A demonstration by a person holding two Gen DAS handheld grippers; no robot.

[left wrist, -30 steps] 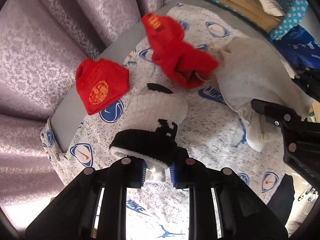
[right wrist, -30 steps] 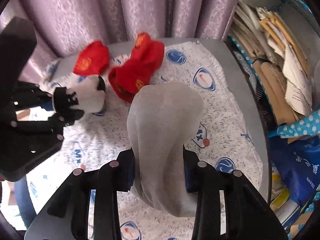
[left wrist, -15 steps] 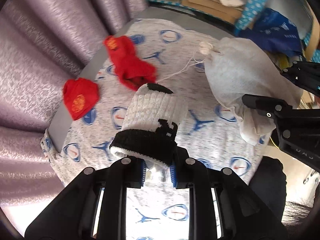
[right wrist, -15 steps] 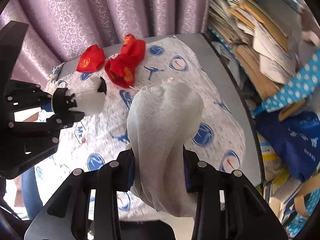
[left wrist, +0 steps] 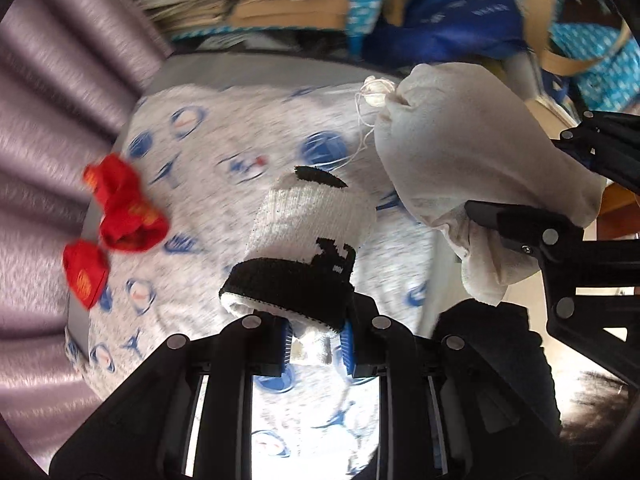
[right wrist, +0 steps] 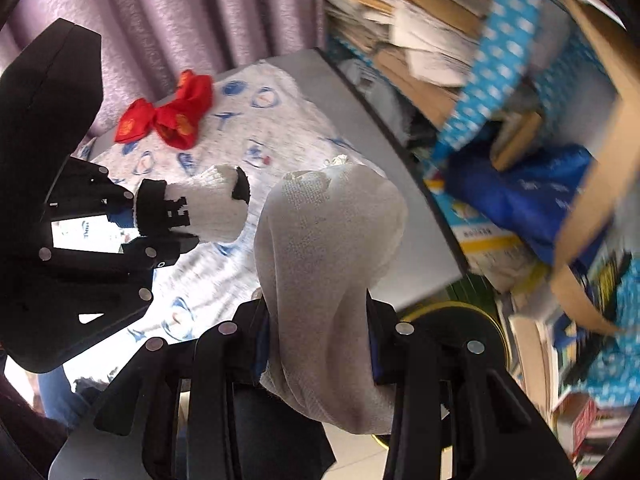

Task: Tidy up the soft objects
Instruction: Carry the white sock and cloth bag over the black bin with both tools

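Left gripper point(left wrist: 316, 344) fingers pinching black-and-white sock point(left wrist: 308, 240) by cuff, right gripper point(right wrist: 316, 344) fingers clamped on cloth bag point(right wrist: 328, 264), both held above patterned tablecloth point(left wrist: 224, 184), red socks point(left wrist: 120, 208) lying nr curtain point(left wrist: 52, 120)

The left gripper point(left wrist: 314, 338) is held raised, its jaws clamped on a sock point(left wrist: 308, 244). The right gripper point(right wrist: 318, 344) is held beside it, likewise closed on a bag point(right wrist: 324, 264).

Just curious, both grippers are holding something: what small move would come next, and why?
Probably bring the sock up to the mouth of the white bag: the left gripper holds the sock, the right gripper holds the bag, both above the table.
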